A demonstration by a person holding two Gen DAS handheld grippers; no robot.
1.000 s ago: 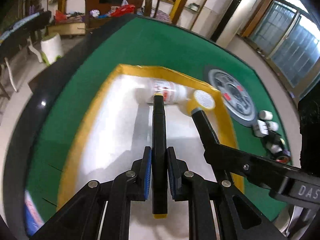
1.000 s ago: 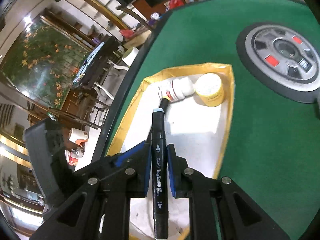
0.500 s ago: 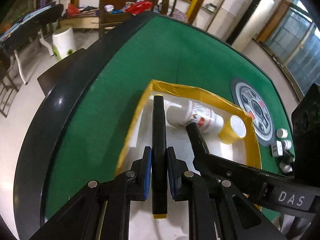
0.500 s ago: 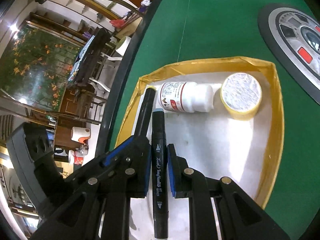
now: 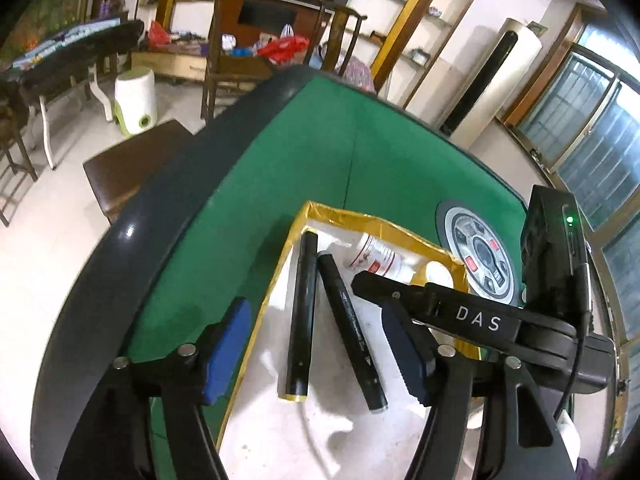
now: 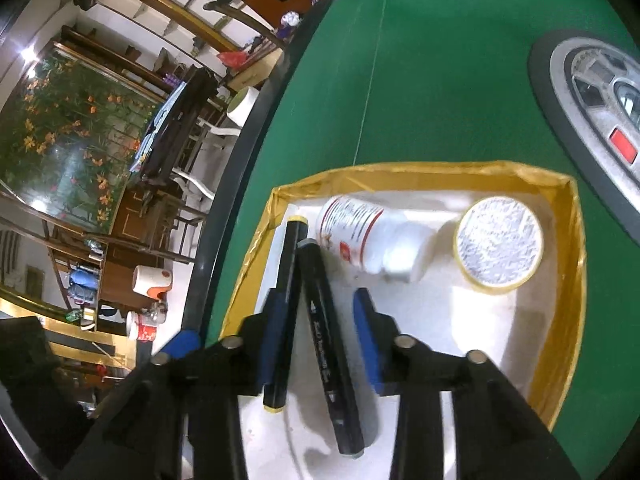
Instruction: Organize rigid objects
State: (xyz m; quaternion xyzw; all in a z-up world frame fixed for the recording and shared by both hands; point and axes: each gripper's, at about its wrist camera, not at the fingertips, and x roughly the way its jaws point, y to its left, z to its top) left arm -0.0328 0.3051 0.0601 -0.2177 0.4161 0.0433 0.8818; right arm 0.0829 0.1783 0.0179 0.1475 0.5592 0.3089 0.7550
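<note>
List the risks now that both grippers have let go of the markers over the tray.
1. The right gripper straddles the printed marker; pulling out sideways may drag it.
2. The yellow-ended marker lies against that gripper's left finger and may roll.
3. The white bottle lies on its side near the marker tips; a nudge could roll it toward the yellow tub.

a shallow white tray [image 6: 568, 264] with a gold rim sat on green felt and held four things. a black marker with yellow ends [image 6: 286, 304] lay flat along the tray's left wall. just beside it, a second black marker with white lettering [image 6: 326, 352] lay flat, the two far ends nearly touching. a white bottle with a red label [image 6: 360, 238] lay on its side near the tray's far wall. a yellow tub with a white lid [image 6: 498, 244] sat in the far right corner.
</note>
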